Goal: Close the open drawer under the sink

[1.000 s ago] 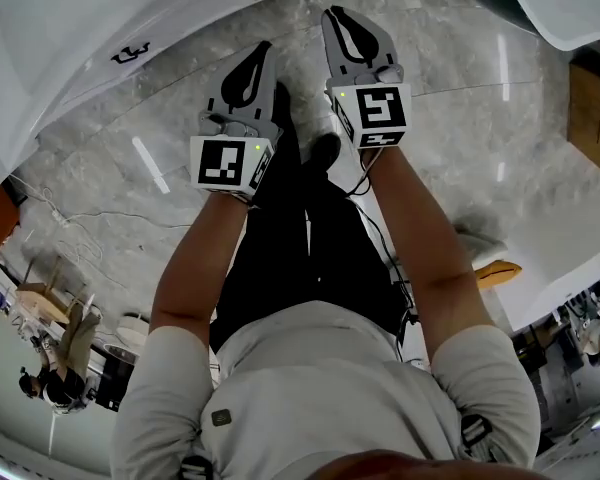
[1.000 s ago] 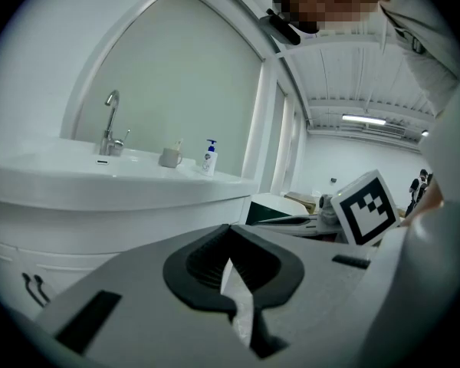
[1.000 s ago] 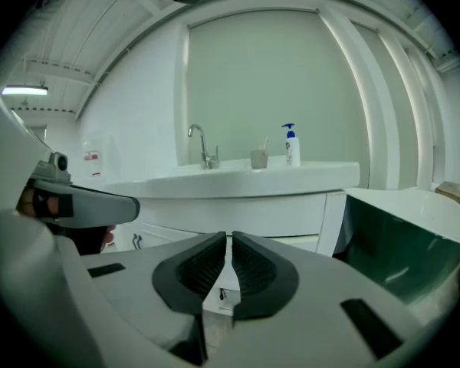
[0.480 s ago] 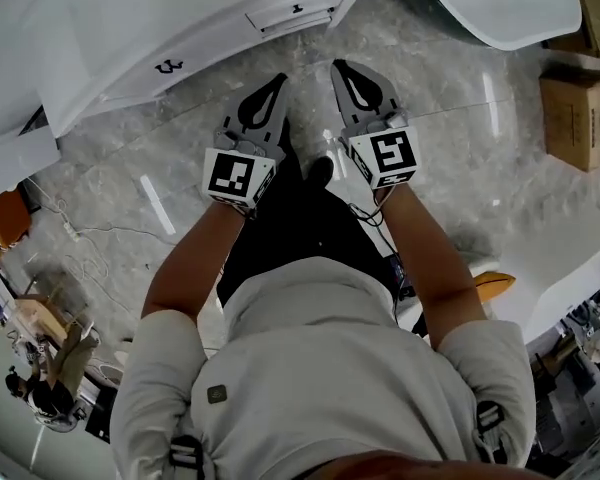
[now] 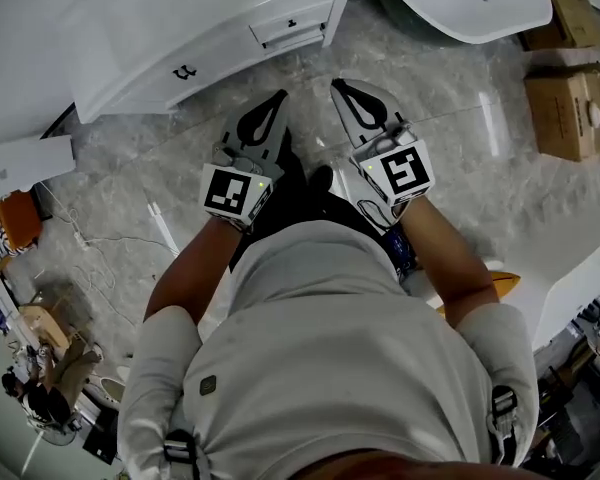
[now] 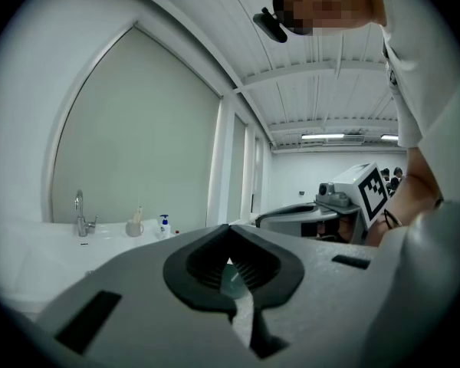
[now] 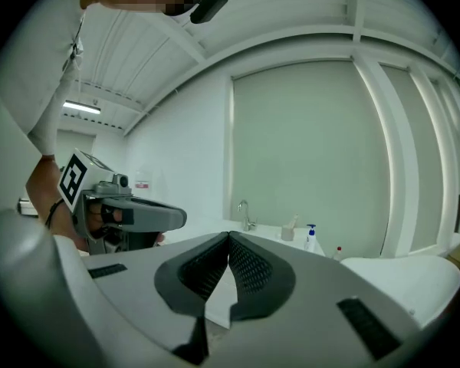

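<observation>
Drawer [image 5: 292, 30] first: it sits in the white cabinet [image 5: 180, 43], ahead of both tools and well apart from them. It lies just beyond and a touch left of the right hand-held gripper [image 5: 338, 86]. Its front looks to stand slightly proud of the cabinet face, so I judge it not fully home, though the head view is too small to be sure.

The left hand-held gripper [image 5: 277, 98] hovers beside the right one over the marble floor [image 5: 460, 148], both pointing at the cabinet. In their own views each has its jaws pressed together at the tips with nothing between them. Both views look out level over the bench, where a faucet [image 6: 80, 213] stands, and the drawer is below their sight.

To do this step well, bring a closed tip down to drawer height. Set it flat on the front near the middle, clear of the small handle. Then push straight in, square to the cabinet, until the front sits flush. An off-centre shove could skew it.
</observation>
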Tool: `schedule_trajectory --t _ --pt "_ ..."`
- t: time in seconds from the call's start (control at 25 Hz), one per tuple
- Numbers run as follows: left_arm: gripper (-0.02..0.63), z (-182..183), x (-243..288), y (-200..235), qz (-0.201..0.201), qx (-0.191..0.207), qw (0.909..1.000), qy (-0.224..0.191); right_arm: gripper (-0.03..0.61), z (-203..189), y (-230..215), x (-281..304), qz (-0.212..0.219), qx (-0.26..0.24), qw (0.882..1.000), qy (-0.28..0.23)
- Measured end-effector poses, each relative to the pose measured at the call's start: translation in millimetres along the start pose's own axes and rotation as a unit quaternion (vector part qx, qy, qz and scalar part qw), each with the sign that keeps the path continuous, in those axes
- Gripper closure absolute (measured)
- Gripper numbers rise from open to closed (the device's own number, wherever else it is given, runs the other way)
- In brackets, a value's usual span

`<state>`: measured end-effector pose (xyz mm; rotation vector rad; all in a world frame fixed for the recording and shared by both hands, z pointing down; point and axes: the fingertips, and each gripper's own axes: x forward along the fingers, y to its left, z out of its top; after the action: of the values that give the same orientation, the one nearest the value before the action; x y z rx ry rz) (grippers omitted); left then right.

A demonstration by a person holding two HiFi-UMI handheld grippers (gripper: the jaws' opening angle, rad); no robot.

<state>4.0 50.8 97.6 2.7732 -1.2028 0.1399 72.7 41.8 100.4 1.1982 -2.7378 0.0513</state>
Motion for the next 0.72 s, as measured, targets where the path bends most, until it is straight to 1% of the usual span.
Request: schedule_trajectory --t 0.12,0.32,0.44,0.6,0.64,0.72 --pt "0.604 17.3 -22.5 -16.2 0.009 -0.001 0.9999 -0.007 0.554 22.6 17.7 -20.8 0.011 -0.013 1.000 -0.011" --pt "0.604 34.0 -51.5 -27.1 0.014 0.007 0.9998 -0.014 0.554 44.8 48.3 -34.1 0.028 -0.013 0.999 -0.026" --pt "0.604 39.6 -71.9 -27.2 0.019 0.009 0.9998 -0.001 0.554 54.8 66.1 -37.9 0.030 -0.017 0.999 -0.031" --pt "0.604 49.3 -102.4 -26.0 0.015 0.015 0.9998 -0.005 0.554 62.1 92.9 -44.7 0.029 -0.016 0.999 -0.002" --pt "0.604 50.6 -110.8 -25.2 0.014 0.016 0.9998 -0.004 0.554 67.3 99.5 -44.8 0.028 -0.019 0.999 -0.009" --pt "0.604 54.8 -128.4 -23.1 0.011 0.018 0.9998 -0.006 0.554 82.0 112.3 -43.1 0.025 -0.028 0.999 -0.039"
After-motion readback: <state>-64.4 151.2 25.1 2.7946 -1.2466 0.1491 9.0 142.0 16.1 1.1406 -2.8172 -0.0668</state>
